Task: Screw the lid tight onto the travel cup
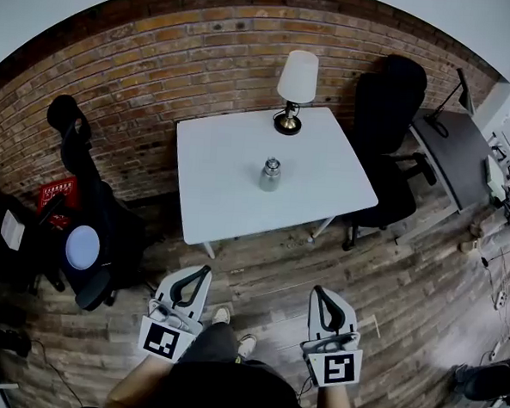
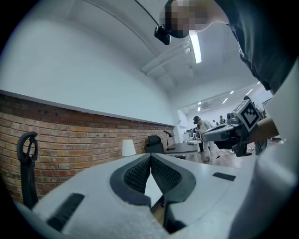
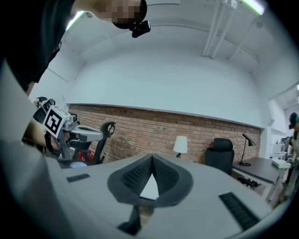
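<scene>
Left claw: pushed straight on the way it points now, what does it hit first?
Probably the near edge of the white table. The left claw, shut and empty, aims there, though depth is unclear.

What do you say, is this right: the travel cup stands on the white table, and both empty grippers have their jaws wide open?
One point is wrong: the left gripper and right gripper are shut, not wide open, as each gripper view shows. They are empty, and the travel cup does stand on the white table.

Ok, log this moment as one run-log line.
left gripper: shut, empty | right gripper: shut, empty | both: held short of white table | travel cup: upright on table, untouched
</scene>
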A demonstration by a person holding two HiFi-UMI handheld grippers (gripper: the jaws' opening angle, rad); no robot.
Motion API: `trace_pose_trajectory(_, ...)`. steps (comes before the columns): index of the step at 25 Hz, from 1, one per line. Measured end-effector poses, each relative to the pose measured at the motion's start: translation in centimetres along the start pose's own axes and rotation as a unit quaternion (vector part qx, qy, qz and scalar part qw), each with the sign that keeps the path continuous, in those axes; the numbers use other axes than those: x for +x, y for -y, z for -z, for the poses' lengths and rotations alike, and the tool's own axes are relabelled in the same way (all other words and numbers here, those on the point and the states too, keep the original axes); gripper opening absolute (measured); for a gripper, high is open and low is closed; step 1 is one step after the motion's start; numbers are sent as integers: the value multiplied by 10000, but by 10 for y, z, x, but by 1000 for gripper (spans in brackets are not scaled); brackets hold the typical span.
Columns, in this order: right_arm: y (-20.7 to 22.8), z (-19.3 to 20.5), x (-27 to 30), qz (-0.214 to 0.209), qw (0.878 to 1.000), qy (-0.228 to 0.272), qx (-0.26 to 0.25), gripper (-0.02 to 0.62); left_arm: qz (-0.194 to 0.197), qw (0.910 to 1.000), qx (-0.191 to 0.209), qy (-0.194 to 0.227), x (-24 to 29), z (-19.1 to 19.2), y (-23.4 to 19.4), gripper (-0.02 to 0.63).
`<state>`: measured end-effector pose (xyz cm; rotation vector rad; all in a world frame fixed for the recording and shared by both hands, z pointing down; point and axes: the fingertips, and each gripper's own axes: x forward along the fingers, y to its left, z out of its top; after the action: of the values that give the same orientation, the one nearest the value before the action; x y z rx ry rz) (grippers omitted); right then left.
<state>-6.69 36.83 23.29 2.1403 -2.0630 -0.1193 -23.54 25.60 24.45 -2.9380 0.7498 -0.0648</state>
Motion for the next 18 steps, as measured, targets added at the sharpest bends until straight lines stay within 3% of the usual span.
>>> trace_pose_trajectory(8, 21, 15, 33, -15, 10000, -42, 40, 14, 56, 9999, 7, -87, 42, 20, -14, 25)
trace_pose_trajectory(18, 85, 11, 127, -122, 9988, -471, -106, 14, 229, 9992, -342, -21, 163, 32, -63, 25)
